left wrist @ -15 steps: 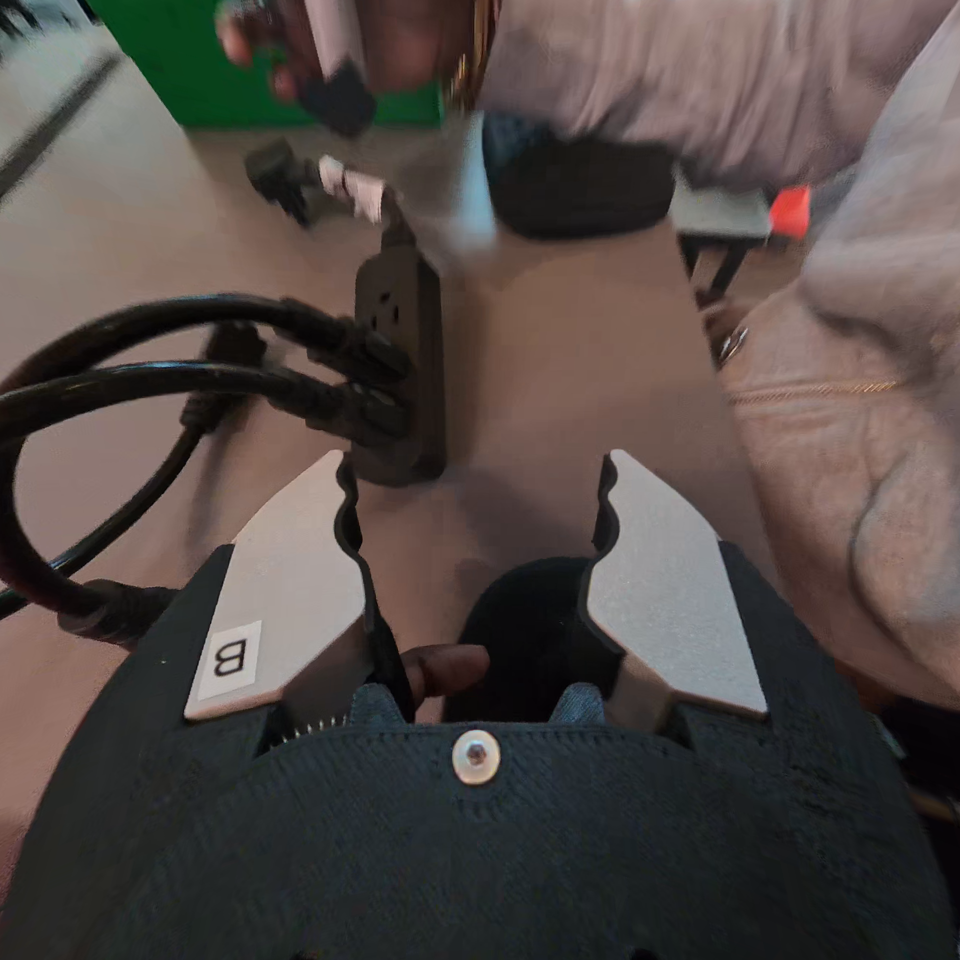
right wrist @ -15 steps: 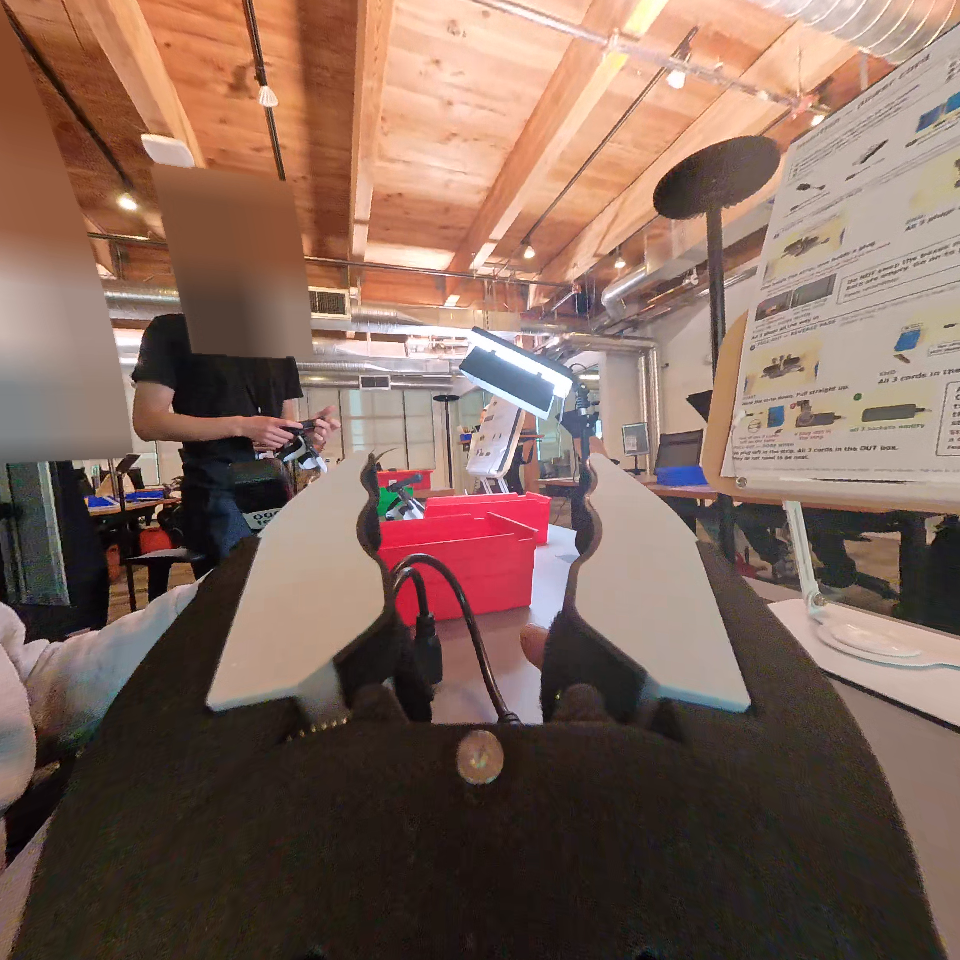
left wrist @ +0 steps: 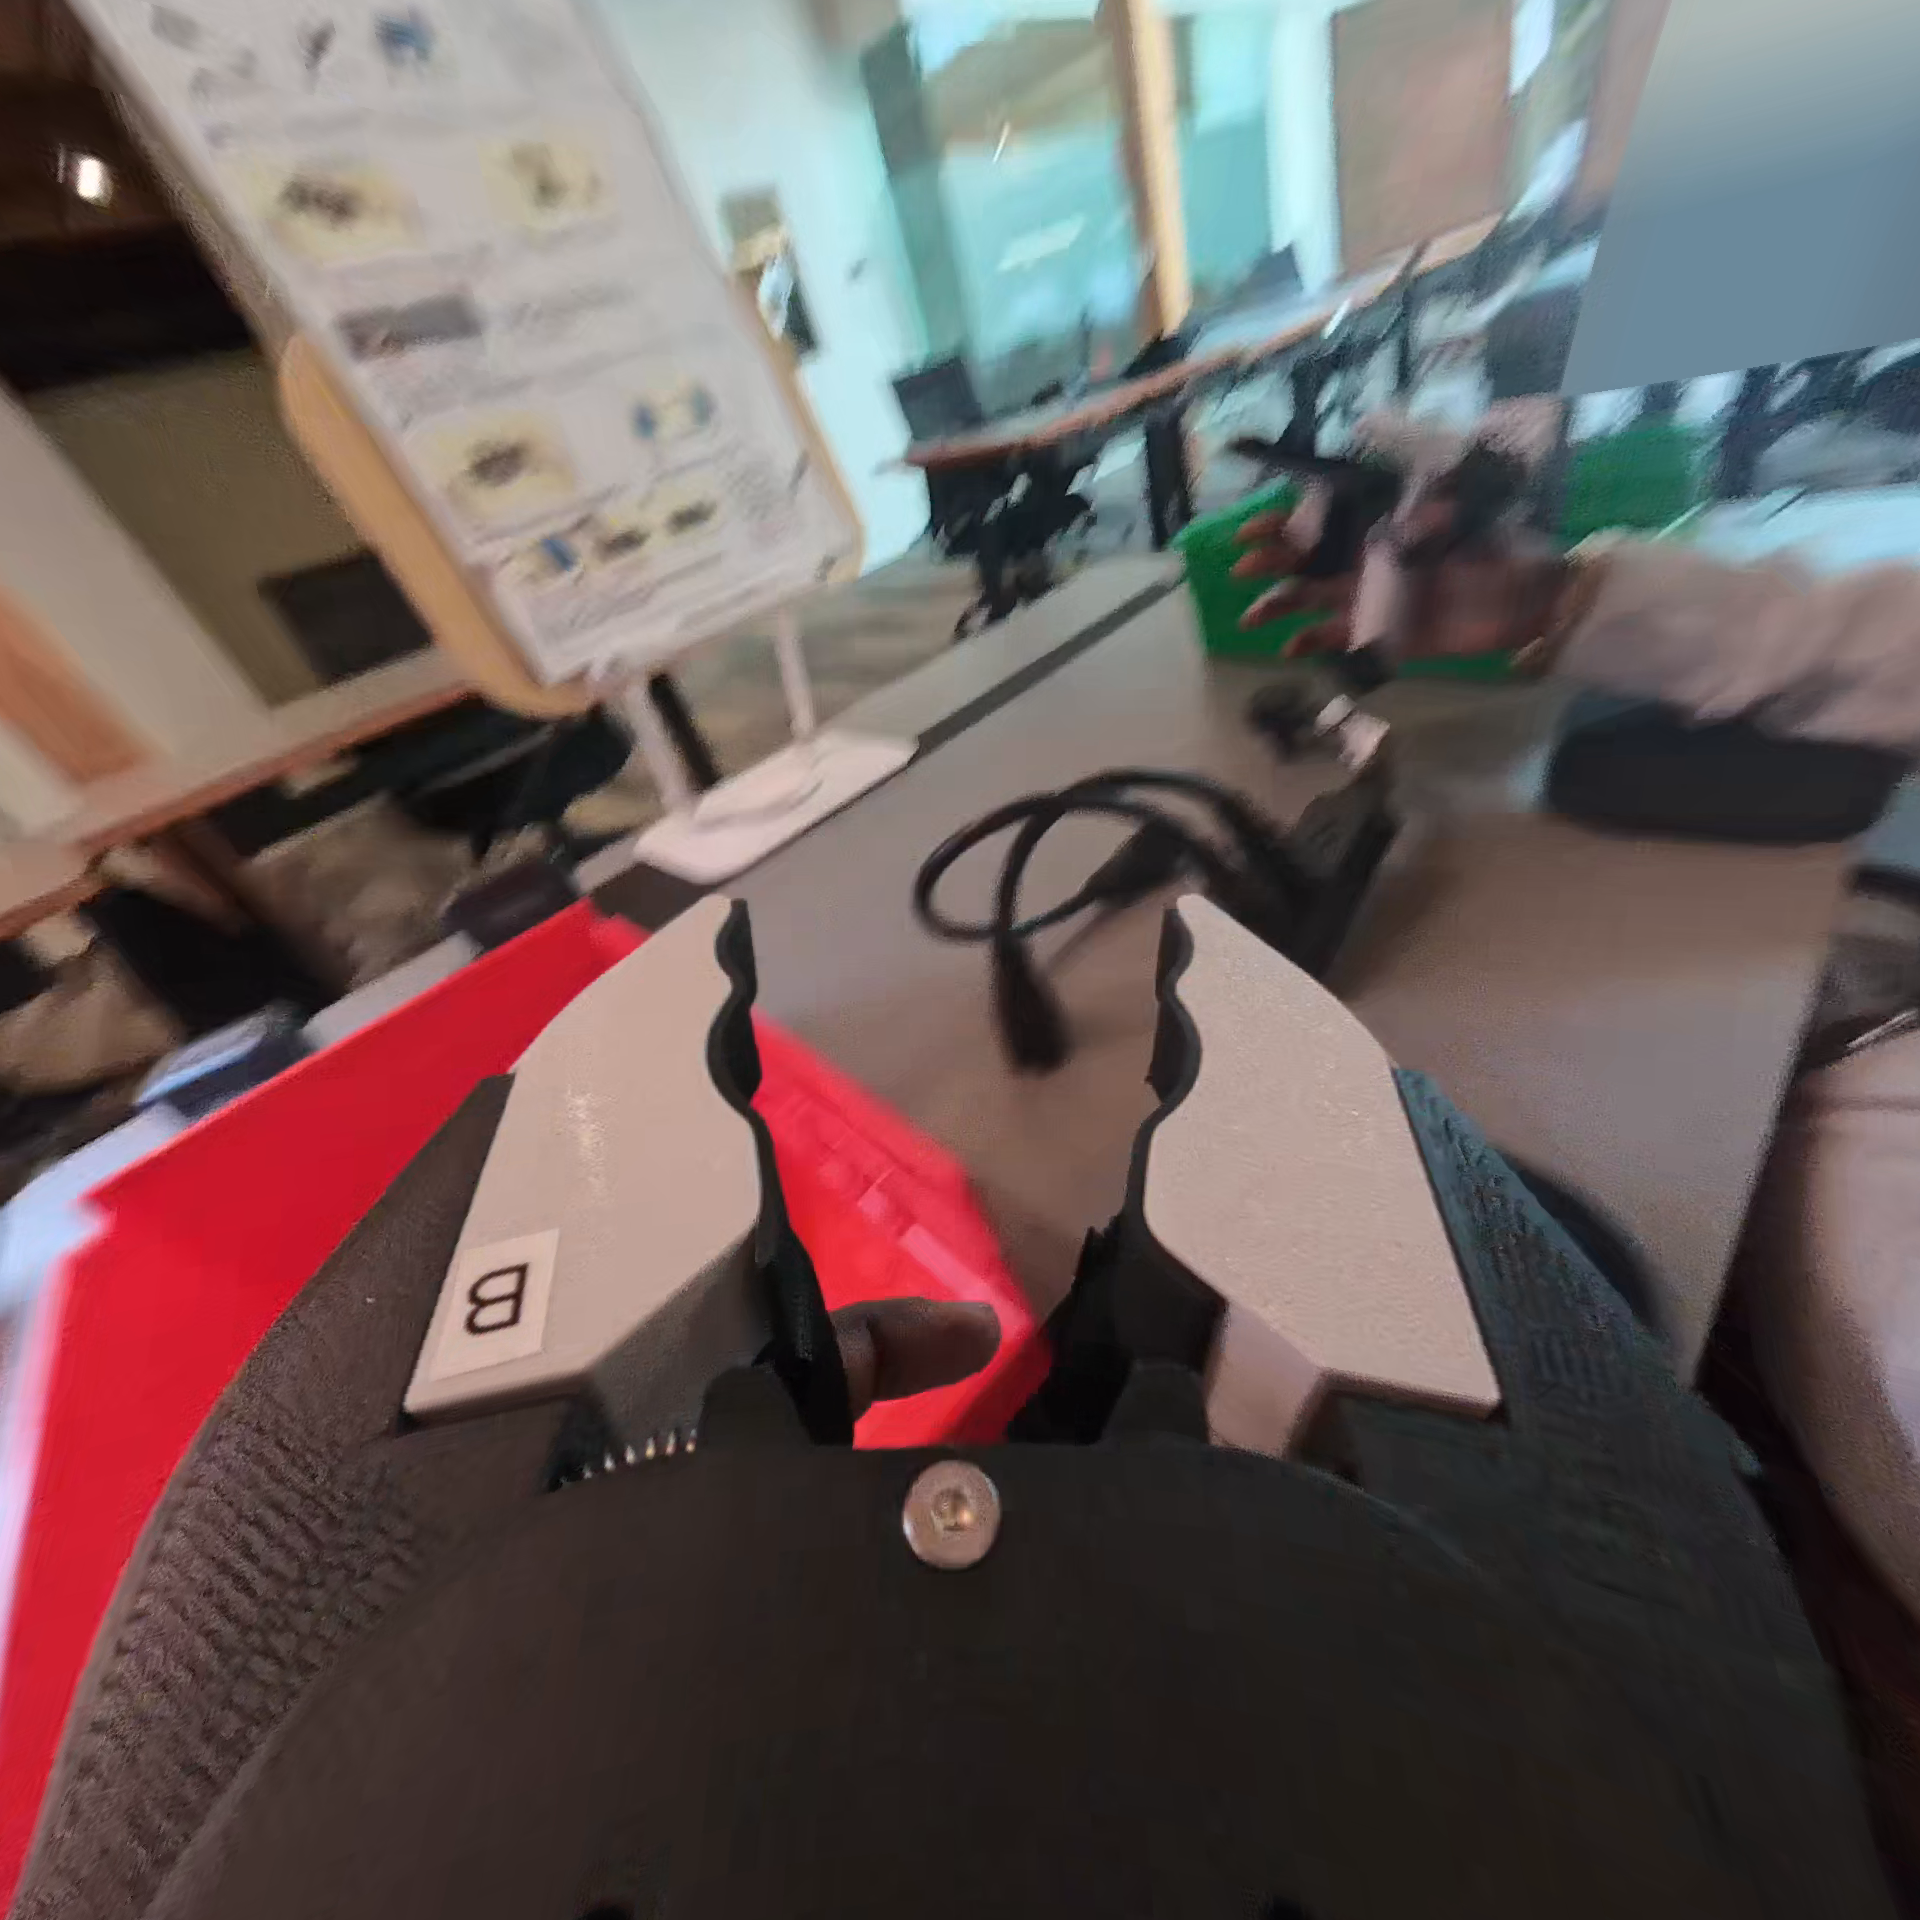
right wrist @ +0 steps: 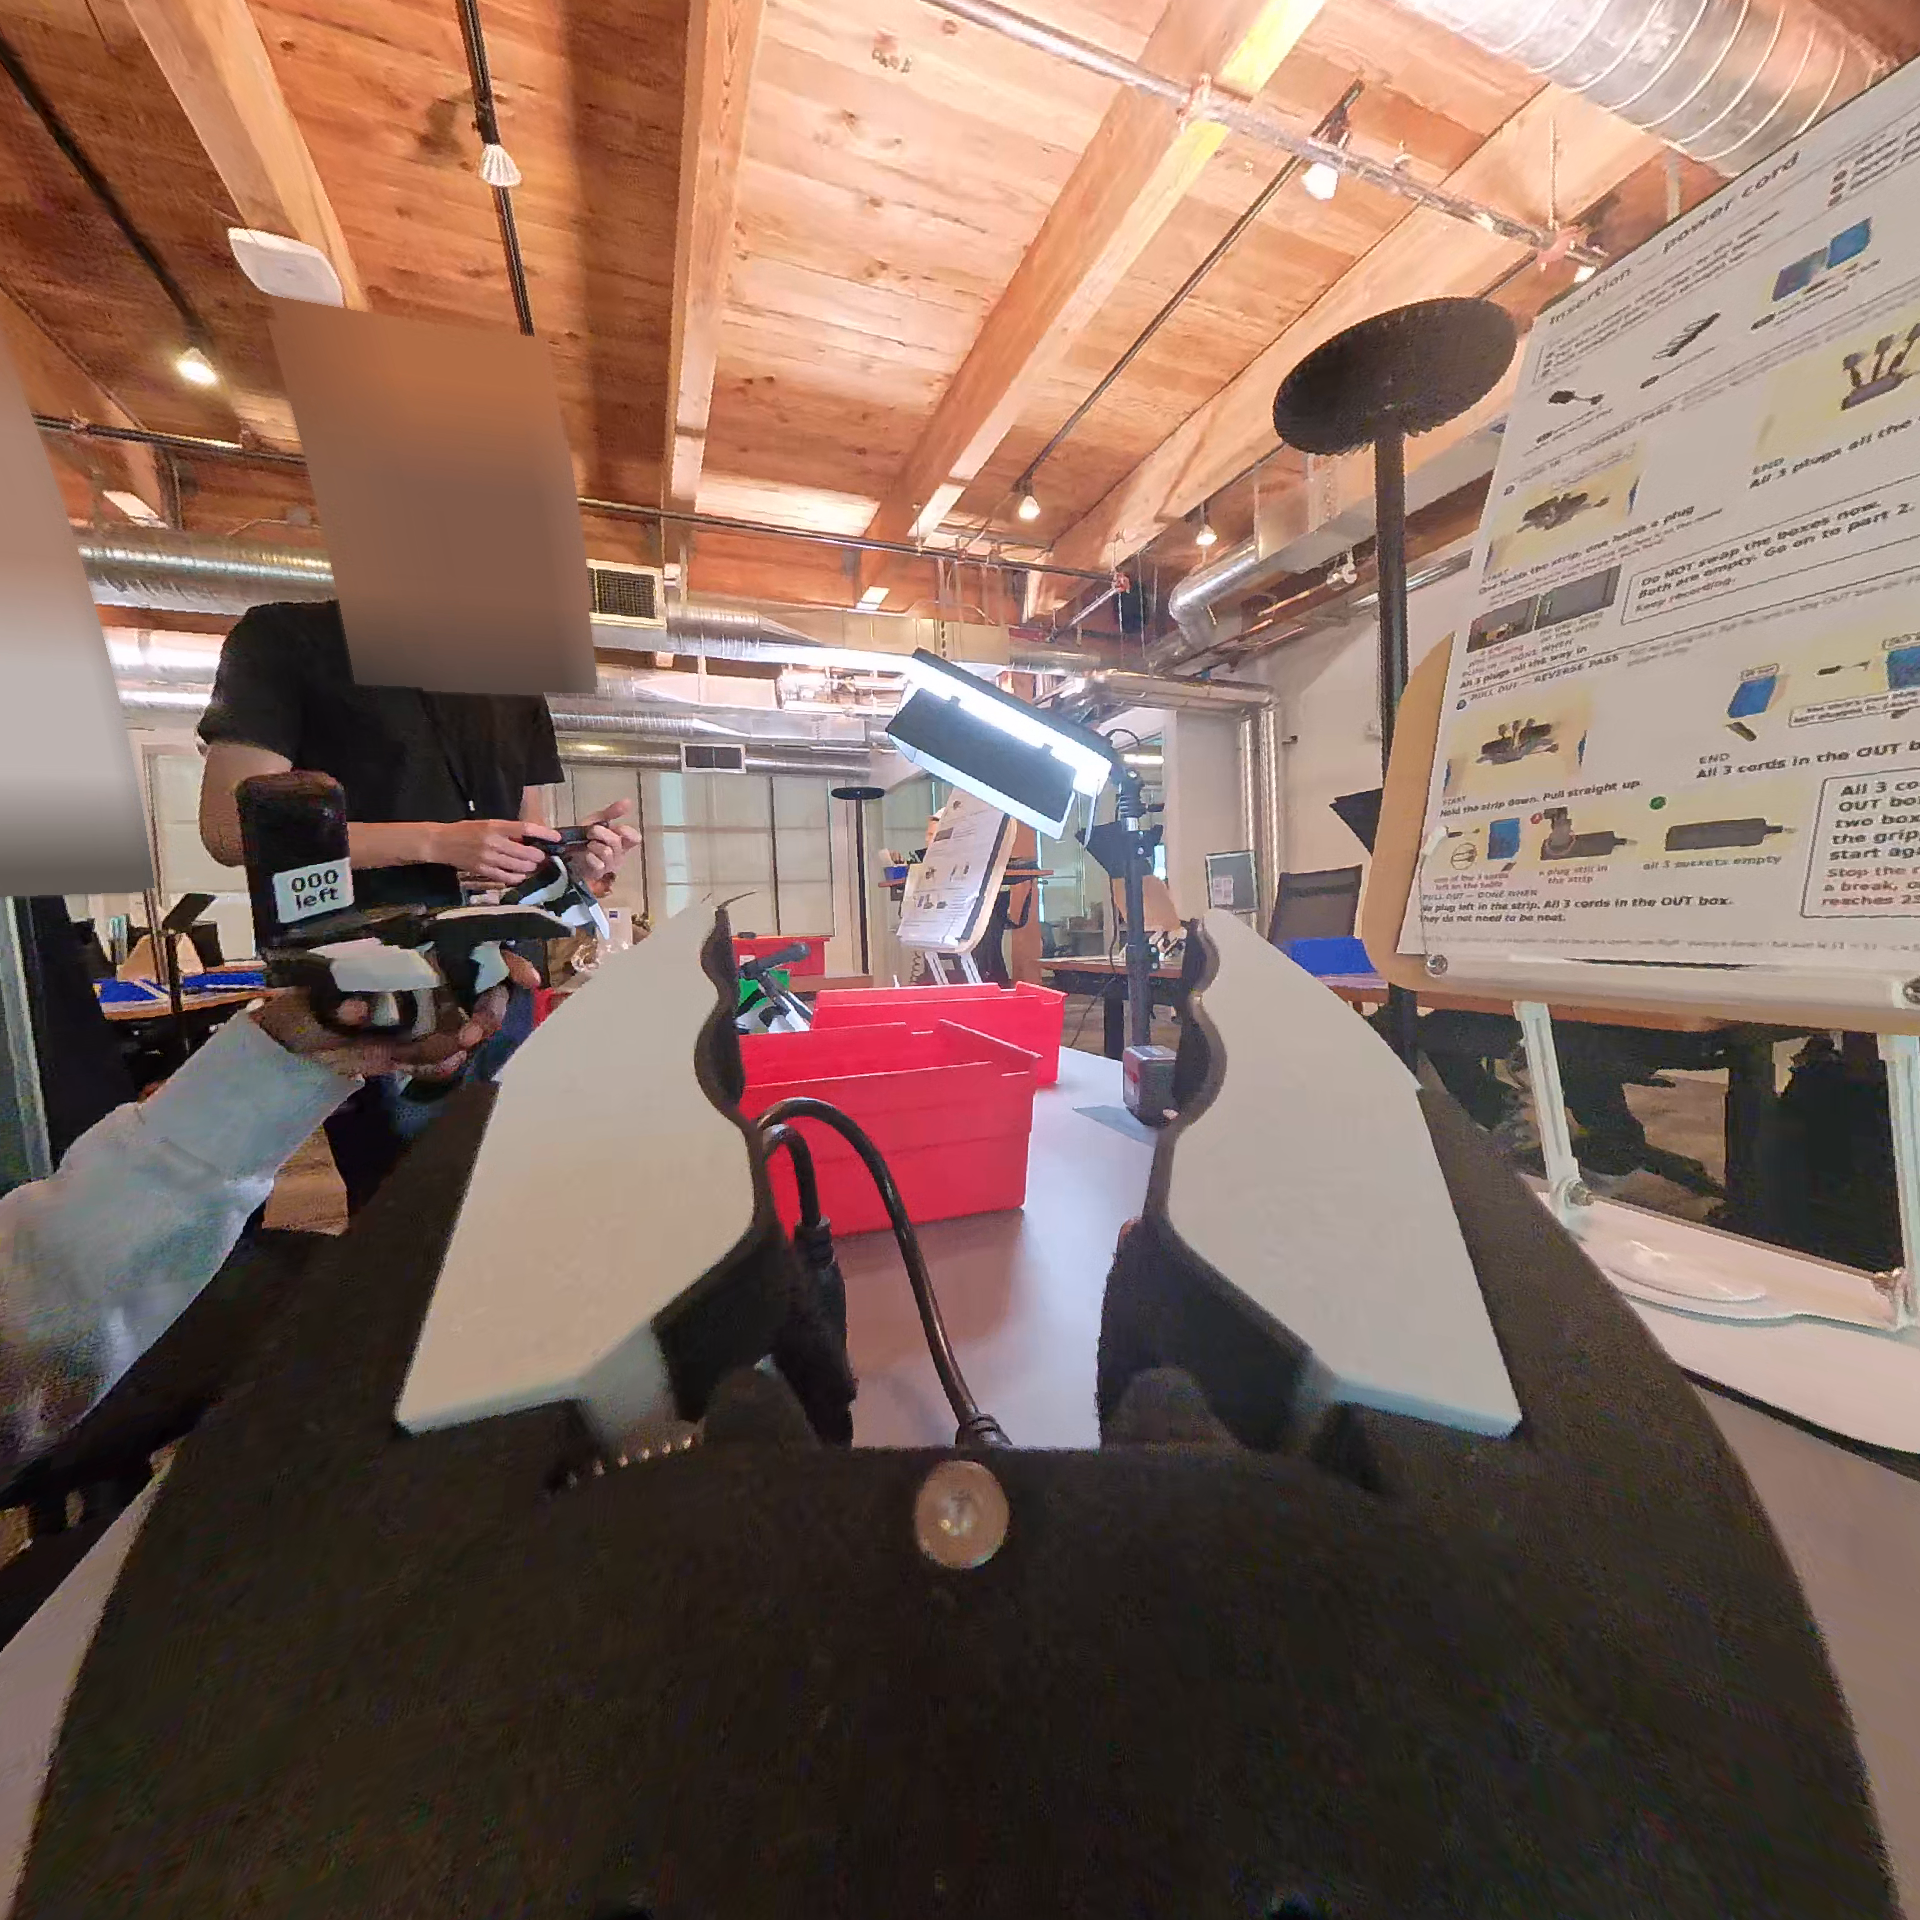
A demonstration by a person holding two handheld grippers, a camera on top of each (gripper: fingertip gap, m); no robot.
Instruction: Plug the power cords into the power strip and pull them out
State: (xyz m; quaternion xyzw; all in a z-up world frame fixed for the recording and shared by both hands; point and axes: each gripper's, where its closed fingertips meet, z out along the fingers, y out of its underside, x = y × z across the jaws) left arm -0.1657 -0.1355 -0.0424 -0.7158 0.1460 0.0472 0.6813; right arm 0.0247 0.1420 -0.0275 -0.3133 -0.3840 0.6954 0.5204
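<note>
On the grey table (left wrist: 1558, 1039), both grippers, left gripper (left wrist: 956, 935) and right gripper (right wrist: 956, 945), are hanging spread and empty, so one should be lowering squarely onto a black cord (left wrist: 1023, 914) plugged in the power strip (left wrist: 1340, 831).

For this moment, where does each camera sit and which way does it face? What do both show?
Left wrist view: on the left gripper, facing the table, the looped cords and the power strip; open fingers.
Right wrist view: on the right gripper, tilted up at the ceiling; open fingers.
Shared: the red bin, the instruction board.
</note>
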